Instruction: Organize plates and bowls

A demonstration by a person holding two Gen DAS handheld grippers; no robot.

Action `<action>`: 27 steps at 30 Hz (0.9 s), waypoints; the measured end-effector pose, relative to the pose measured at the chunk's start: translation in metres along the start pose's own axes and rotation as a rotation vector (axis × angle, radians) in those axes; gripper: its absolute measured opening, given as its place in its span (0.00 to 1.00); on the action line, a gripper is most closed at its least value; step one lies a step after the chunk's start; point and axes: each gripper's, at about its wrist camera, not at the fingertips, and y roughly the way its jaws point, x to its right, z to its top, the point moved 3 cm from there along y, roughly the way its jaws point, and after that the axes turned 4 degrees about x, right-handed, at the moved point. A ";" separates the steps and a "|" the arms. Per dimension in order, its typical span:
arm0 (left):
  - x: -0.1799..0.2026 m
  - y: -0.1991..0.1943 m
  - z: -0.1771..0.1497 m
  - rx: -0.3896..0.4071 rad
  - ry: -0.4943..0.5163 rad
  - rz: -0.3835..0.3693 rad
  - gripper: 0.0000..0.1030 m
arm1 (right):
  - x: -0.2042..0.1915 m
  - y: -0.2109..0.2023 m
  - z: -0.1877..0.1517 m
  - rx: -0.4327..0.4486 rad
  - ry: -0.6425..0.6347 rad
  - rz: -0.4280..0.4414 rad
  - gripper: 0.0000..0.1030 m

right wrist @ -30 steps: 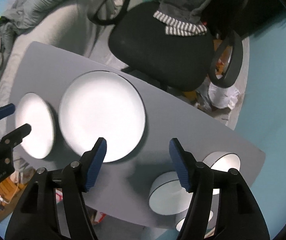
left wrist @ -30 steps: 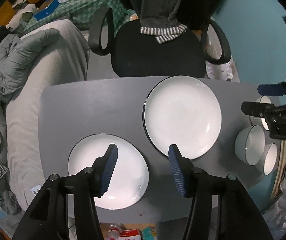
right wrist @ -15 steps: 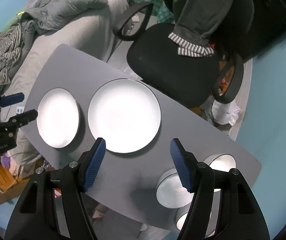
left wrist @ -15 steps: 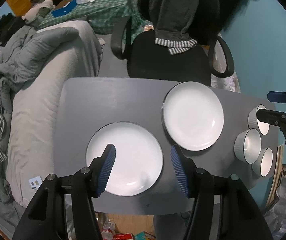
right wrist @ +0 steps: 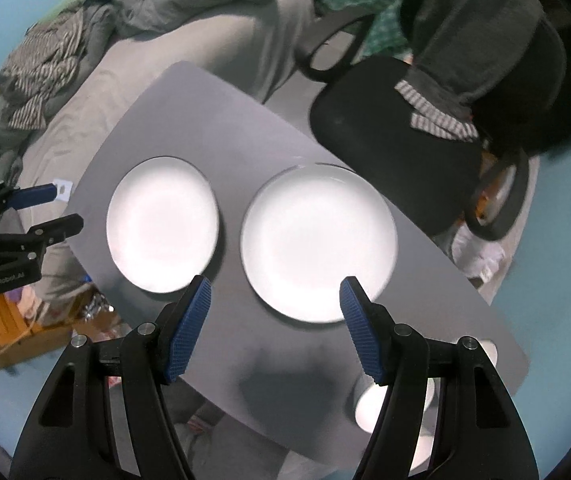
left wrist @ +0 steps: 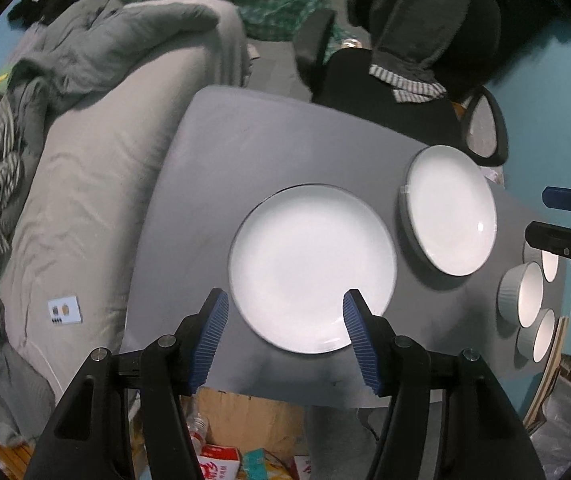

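Observation:
Two white plates lie side by side on a grey table point(left wrist: 221, 152). The left plate point(left wrist: 313, 268) point(right wrist: 163, 224) lies below my left gripper point(left wrist: 285, 320), whose jaws are opening with nothing between them. The larger plate point(right wrist: 319, 240) point(left wrist: 451, 210) lies below my right gripper point(right wrist: 275, 312), which is open and holds nothing. Three white bowls point(left wrist: 525, 294) cluster at the table's right end; two of these bowls point(right wrist: 373, 404) show partly behind my right fingers. Each gripper appears at the edge of the other's view: the right gripper point(left wrist: 557, 216) and the left gripper point(right wrist: 41, 212).
A black office chair point(left wrist: 389, 92) with clothes draped on it stands at the table's far side. A grey sofa point(left wrist: 85, 184) with heaped clothes and bedding runs along the left. Boxes and bottles point(left wrist: 221, 452) lie on the floor under the near edge.
Both plates and the bowls have slid rightward in both views as the grippers moved left over the table. The left jaws stand wider. Each plate now lies under a gripper.

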 end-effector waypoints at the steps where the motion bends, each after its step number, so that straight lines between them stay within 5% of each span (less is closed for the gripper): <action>1: -0.007 0.002 -0.002 -0.003 -0.014 0.003 0.59 | -0.007 0.005 0.005 -0.005 -0.018 0.010 0.65; 15: -0.064 0.040 -0.018 -0.048 -0.118 0.021 0.59 | -0.060 0.061 0.047 -0.016 -0.118 0.080 0.65; 27: -0.077 0.086 -0.013 -0.078 -0.180 -0.005 0.59 | -0.067 0.113 0.077 -0.054 -0.061 0.185 0.65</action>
